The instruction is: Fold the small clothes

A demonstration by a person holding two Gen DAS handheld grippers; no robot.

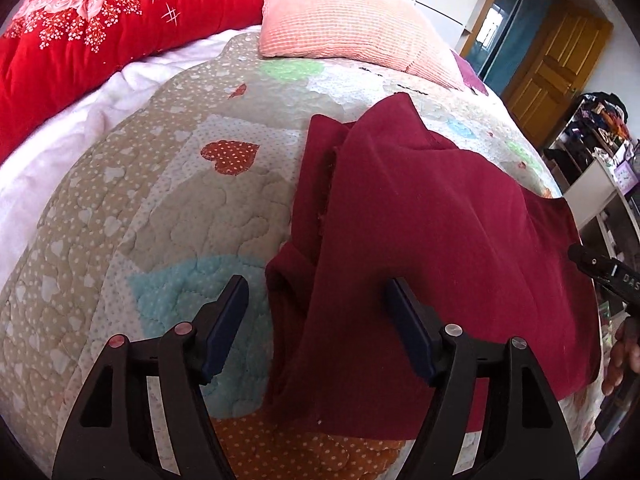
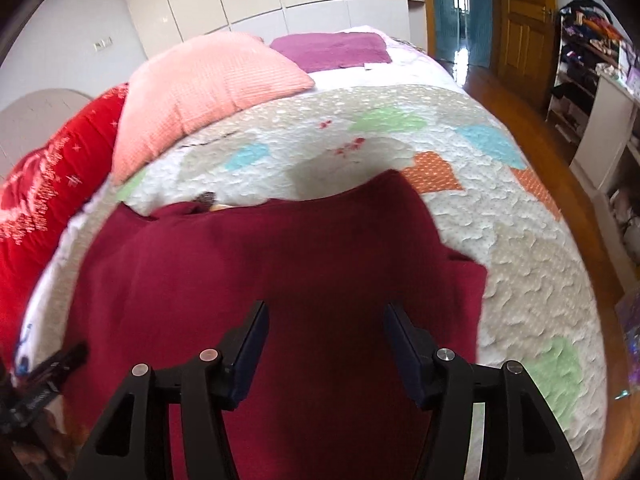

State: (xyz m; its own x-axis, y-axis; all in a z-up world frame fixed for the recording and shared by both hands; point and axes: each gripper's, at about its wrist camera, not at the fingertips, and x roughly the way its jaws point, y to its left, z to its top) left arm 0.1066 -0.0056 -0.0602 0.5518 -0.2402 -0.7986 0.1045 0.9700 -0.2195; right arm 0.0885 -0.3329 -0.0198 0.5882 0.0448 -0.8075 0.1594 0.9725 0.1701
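A dark red garment (image 1: 432, 232) lies partly folded on the patchwork quilt (image 1: 168, 216), with a folded flap on top and bunched cloth along its left side. My left gripper (image 1: 316, 292) is open above the garment's near left edge, holding nothing. In the right wrist view the same garment (image 2: 280, 264) spreads across the quilt (image 2: 520, 272). My right gripper (image 2: 326, 316) is open just above the garment's near part, empty. The right gripper's body shows at the right edge of the left wrist view (image 1: 608, 276).
A pink pillow (image 1: 344, 16) and a red floral blanket (image 1: 100, 24) lie at the head of the bed. A purple cloth (image 2: 336, 50) lies beyond the pillow. A wooden door (image 2: 520, 12) and cluttered shelves (image 2: 592, 52) stand to the right, past the bed's edge.
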